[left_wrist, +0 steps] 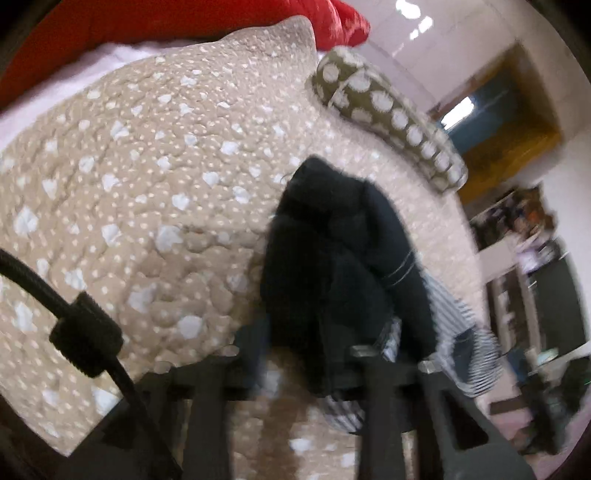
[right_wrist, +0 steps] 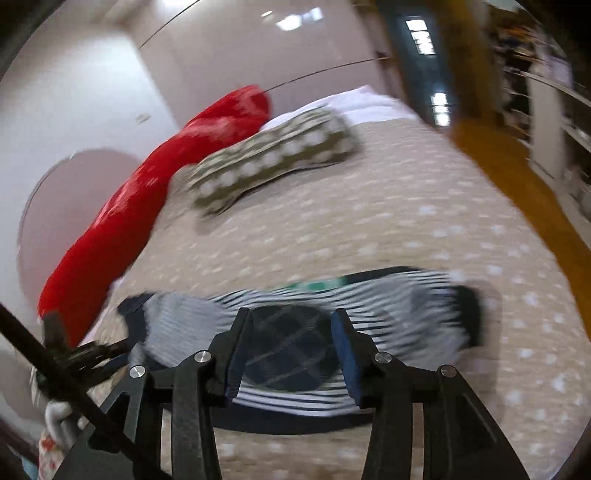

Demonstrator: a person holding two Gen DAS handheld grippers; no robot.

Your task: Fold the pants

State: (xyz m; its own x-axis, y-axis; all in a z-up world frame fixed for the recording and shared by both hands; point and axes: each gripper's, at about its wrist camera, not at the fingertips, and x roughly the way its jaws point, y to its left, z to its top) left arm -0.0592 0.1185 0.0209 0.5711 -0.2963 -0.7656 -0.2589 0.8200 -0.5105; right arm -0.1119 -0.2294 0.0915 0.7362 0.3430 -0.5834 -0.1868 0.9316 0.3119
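The left claw (left_wrist: 314,365) is pinching the dark pants (left_wrist: 332,258) above the spotted bedspread (left_wrist: 147,184); the right claw (right_wrist: 291,350) is hovering part-open over striped cloth (right_wrist: 406,302), gripping nothing.

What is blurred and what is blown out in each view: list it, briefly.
Left wrist view: the bedspread is crisp at left, the room at the right edge smears, and the ceiling lights are blown out. Right wrist view: motion blur streaks the striped cloth and the bedspread, while the right gripper is sharp; the ceiling lights glare white here too.
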